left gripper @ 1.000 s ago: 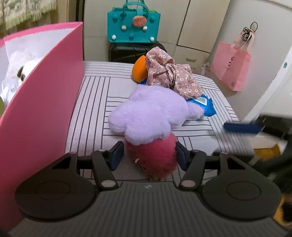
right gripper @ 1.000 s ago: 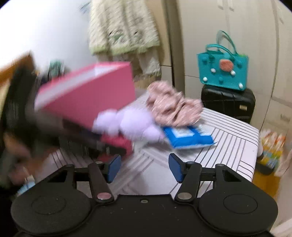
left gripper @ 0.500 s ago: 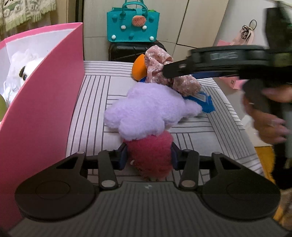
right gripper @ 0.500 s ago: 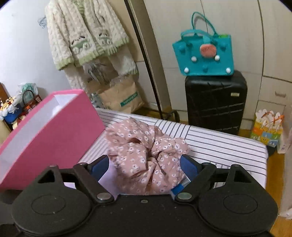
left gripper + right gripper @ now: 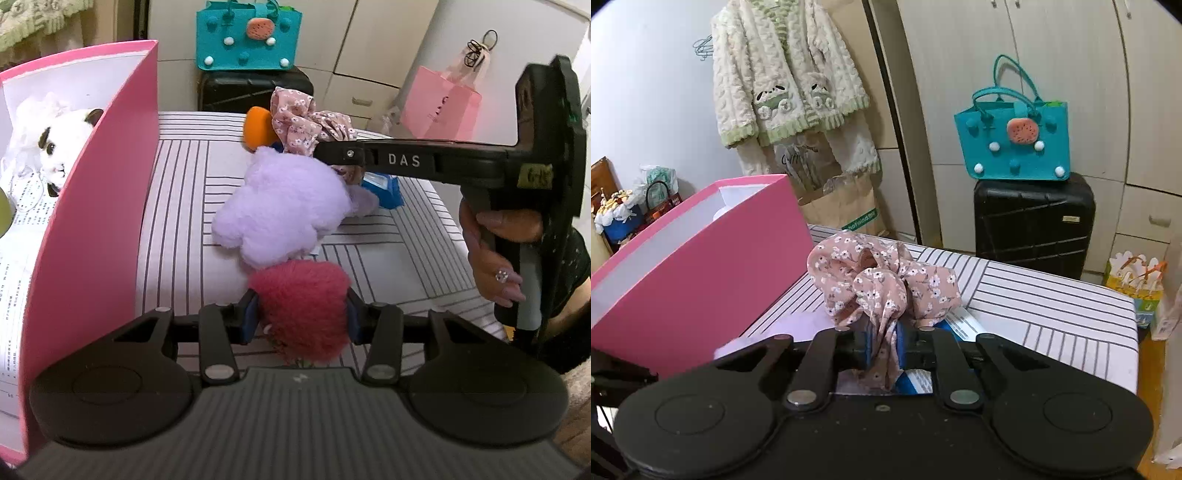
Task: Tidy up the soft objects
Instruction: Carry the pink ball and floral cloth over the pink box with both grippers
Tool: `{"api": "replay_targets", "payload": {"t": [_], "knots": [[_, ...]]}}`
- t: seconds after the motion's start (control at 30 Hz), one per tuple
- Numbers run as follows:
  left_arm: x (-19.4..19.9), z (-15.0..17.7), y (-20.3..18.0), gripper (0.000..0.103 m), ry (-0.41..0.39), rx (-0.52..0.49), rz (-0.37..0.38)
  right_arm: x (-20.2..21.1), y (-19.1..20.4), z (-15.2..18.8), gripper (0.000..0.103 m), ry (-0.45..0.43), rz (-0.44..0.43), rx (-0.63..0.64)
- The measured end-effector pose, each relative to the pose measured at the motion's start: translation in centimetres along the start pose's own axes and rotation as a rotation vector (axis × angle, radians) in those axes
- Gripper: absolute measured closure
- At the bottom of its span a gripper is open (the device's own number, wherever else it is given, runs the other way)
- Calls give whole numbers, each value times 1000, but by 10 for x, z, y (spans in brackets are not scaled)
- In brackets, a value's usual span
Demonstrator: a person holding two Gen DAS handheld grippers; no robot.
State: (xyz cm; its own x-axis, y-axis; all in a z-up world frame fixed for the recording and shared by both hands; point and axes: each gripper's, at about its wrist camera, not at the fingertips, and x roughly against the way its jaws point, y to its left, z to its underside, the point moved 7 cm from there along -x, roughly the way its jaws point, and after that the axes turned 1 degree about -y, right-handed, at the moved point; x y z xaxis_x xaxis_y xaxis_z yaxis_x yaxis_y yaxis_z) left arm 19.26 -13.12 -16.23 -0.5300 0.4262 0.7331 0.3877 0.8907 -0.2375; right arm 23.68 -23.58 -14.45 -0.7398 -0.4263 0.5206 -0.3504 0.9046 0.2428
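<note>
My left gripper is shut on the red fuzzy end of a lilac plush toy that lies on the striped table. My right gripper is shut on a pink floral scrunchie, seen also in the left wrist view, where the right gripper reaches in from the right. An orange soft ball and a blue wipes pack lie beside the scrunchie. A pink box stands at the left with a white panda plush inside.
A teal felt bag sits on a black suitcase behind the table. A pink paper bag hangs at the right. A cream cardigan hangs on the wall. The pink box borders the table's left side.
My right gripper swung in over the table and closed on the floral scrunchie. My left gripper closed tighter on the red end of the lilac plush.
</note>
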Motion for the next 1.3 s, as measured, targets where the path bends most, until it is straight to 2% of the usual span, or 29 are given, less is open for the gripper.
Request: {"api": "replay_targets", "payload": {"t": [0.23, 0.5, 0.8, 1.03, 1.13, 1.3], "knots": [[13, 1, -5, 59, 25, -50, 21, 30, 10, 3, 89, -1, 2, 21], [30, 11, -10, 59, 64, -79, 85, 57, 21, 6, 89, -7, 29, 33], [44, 7, -6, 59, 70, -95, 114, 82, 25, 21, 89, 64, 74, -2], [60, 11, -4, 59, 91, -116, 135, 106, 37, 24, 89, 77, 134, 56], [66, 13, -5, 59, 112, -123, 154, 117, 44, 22, 89, 100, 119, 77], [80, 18, -8, 59, 141, -148, 164, 129, 61, 22, 89, 187, 31, 72]]}}
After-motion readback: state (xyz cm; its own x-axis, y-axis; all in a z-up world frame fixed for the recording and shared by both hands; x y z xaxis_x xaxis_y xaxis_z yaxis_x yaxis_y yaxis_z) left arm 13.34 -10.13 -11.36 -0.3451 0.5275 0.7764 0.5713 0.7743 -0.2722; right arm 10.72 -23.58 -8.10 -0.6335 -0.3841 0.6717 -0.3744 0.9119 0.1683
